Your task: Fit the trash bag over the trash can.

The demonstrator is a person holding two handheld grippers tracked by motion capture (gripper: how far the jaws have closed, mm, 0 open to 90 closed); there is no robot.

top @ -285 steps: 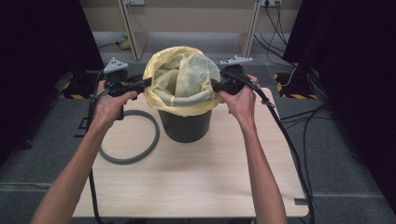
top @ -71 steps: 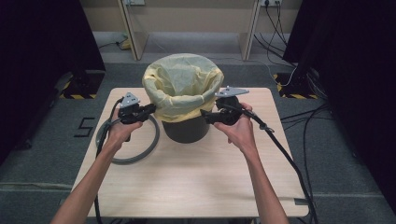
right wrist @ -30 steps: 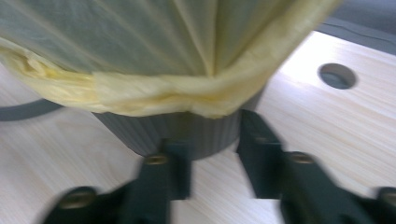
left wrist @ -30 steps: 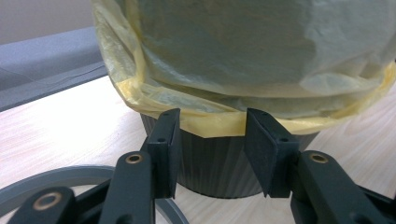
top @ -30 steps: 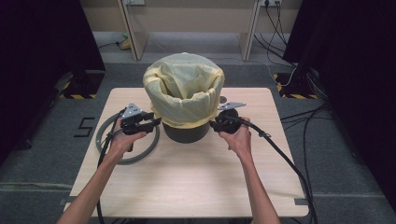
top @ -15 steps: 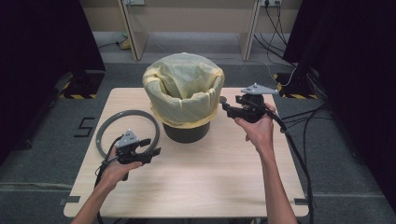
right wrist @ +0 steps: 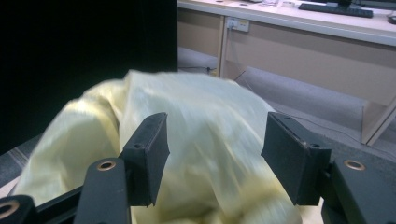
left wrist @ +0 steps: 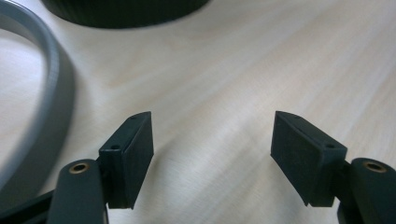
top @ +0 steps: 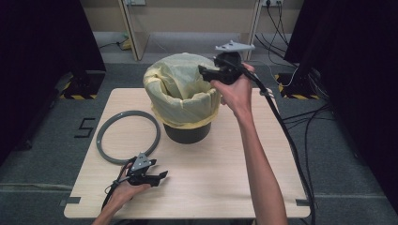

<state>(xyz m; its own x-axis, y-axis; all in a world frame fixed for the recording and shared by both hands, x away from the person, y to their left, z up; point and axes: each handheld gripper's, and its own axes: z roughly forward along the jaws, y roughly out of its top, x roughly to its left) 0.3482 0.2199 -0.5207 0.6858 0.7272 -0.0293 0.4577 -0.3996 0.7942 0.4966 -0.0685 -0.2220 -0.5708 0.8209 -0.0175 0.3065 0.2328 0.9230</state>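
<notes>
With the yellow bag (top: 180, 91) already folded over the bin (top: 187, 132) at the tabletop's (top: 220, 178) 12 o'clock, both tools, left tool (top: 162, 175) and right tool (top: 202, 70), were spread and empty, leaving the grey ring (top: 127, 136) at 9 o'clock to fit.

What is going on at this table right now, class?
A person is fitting a yellow bag into a black bin on the wooden table. The bag's edge is folded over the bin's rim. The right gripper hovers open above the bag, holding nothing. The left gripper is low over the table, open and empty, beside the grey ring, which lies flat next to the bin.
</notes>
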